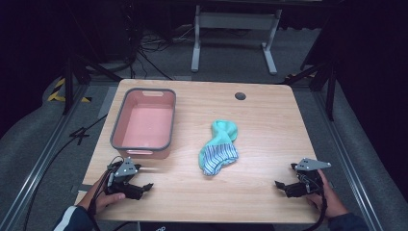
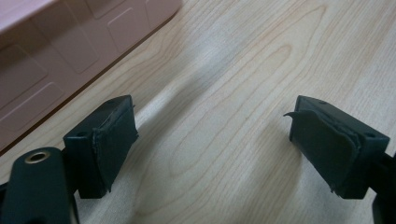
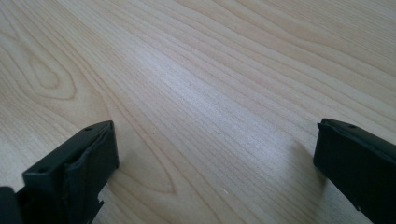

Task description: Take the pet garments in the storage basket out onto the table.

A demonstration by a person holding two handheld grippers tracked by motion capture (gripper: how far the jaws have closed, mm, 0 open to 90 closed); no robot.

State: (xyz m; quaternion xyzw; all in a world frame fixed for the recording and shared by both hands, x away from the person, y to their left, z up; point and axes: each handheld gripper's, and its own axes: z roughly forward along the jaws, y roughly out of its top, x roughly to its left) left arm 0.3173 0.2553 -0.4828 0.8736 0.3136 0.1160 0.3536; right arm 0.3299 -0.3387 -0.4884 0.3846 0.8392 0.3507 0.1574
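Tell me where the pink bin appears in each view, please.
High view: pink bin sits at the table's left, beyond the left gripper.
Left gripper view: its side wall fills the upper-left corner.
Right gripper view: not in it.
Shared landmark: the wooden table.

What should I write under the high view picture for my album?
A sock lies mid-table beside a pink bin, with two open grippers waiting.

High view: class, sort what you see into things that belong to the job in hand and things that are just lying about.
Job in hand:
- sock, lying mid-table
- pink bin, to the sock's left
- left gripper, open
- right gripper, open

Lying about:
- table with its round hole
- cables on the floor
- white stand behind
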